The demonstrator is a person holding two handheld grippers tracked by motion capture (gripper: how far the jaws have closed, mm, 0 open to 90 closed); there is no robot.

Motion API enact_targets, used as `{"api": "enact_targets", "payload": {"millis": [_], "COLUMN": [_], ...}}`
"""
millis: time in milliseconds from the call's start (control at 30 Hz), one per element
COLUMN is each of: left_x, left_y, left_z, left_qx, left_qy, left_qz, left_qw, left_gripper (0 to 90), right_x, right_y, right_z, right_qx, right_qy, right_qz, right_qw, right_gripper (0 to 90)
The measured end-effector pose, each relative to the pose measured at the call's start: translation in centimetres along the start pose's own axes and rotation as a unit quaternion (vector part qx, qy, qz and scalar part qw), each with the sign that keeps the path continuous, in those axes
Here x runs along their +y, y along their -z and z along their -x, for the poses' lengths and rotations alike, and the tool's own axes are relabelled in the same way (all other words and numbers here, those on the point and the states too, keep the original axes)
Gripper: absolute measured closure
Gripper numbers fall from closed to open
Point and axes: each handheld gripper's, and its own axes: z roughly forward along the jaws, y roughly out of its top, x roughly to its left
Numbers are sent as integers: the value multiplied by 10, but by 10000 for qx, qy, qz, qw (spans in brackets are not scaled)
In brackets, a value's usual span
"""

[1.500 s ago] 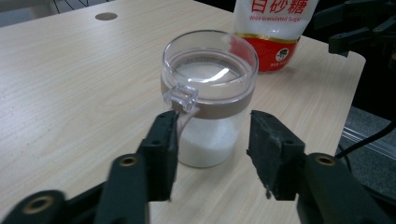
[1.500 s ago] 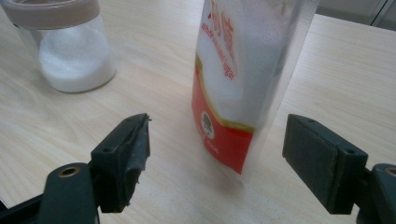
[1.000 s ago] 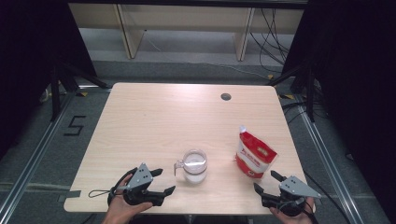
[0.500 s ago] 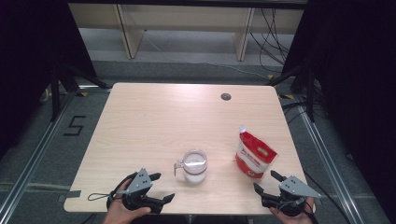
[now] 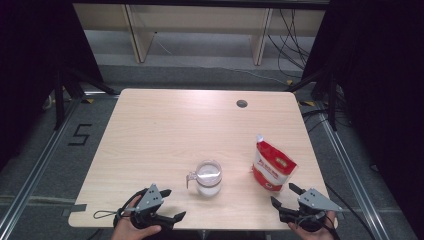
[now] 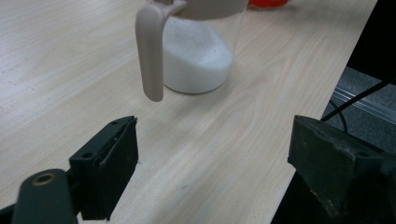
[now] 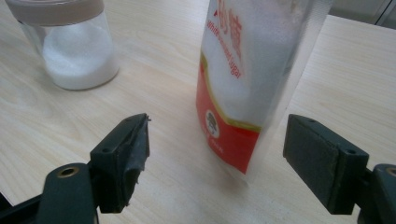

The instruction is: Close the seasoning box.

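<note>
A clear jar (image 5: 208, 178) with a beige lid and handle stands upright on the table (image 5: 165, 130), near the front edge and about in the middle of its width. It is partly filled with white powder. Its handle points to the left, toward the left gripper (image 5: 167, 205), which rests at the front edge, near the jar but not touching it. In the left gripper view the jar (image 6: 198, 46) is ahead of the jaws and a little to the left side, and the jaws are spread wide with nothing between them.

A red and clear bag (image 5: 272, 165) of white sugar stands upright to the right of the jar, apart from it. The right gripper (image 5: 286, 196) is at the front right corner, just in front of the bag. In the right gripper view the bag (image 7: 247, 70) is straight ahead between the lines of the two jaws, which are wide apart and hold nothing; the jar (image 7: 70, 44) is at the upper left.

A small dark hole (image 5: 242, 103) is in the far part of the table.
</note>
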Motion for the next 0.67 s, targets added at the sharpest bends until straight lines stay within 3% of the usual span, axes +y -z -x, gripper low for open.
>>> {"api": "enact_targets", "payload": {"millis": [300, 400, 433, 533, 567, 667], "left_x": [-1, -1, -2, -2, -2, -2], "left_y": [6, 6, 4, 3, 3, 3], "left_z": [-2, -3, -1, -2, -1, -2], "left_qx": [53, 38, 10, 12, 23, 25], "left_qy": [68, -124, 37, -93, 46, 11], "left_qz": [99, 32, 92, 86, 65, -1], "left_qw": [9999, 9999, 10000, 9999, 10000, 10000], "left_gripper": [157, 157, 157, 157, 157, 157], "right_x": [0, -1, -1, -1, -1, -1], "right_y": [0, -1, -1, -1, -2, -2], "right_z": [1, 1, 1, 1, 1, 1], "right_qx": [77, 88, 55, 58, 78, 94], "right_qy": [-30, -31, 4, -23, 2, -26], "right_qz": [-28, -80, -62, -139, -146, -115], "right_qw": [10000, 9999, 10000, 9999, 9999, 9999], "right_gripper": [227, 223, 221, 217, 216, 216]}}
